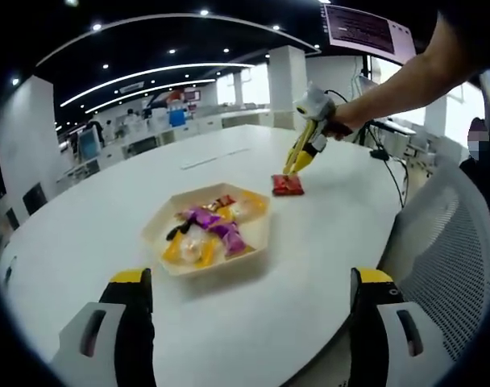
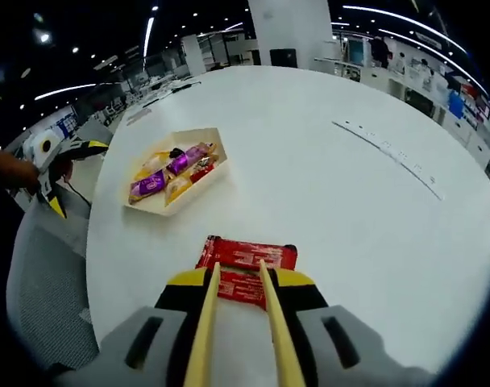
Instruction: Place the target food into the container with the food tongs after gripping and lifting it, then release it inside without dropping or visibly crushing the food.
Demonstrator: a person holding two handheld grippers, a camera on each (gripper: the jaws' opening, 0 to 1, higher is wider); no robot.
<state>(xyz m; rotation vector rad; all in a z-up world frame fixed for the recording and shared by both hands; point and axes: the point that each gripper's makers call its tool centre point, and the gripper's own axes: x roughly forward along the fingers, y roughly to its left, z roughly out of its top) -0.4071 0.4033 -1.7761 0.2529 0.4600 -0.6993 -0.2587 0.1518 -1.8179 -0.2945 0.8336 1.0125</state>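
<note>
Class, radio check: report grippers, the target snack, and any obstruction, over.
Right gripper with yellow tongs over flat red snack packet, not lifted. Left gripper open, idle. Hexagonal cream tray holds wrapped snacks. White table path looks clear.

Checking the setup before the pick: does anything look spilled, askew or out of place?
One red snack packet lies on the white table, outside the hexagonal tray holding the other wrapped snacks. The right gripper is over it. Nothing spilled or damaged.
</note>
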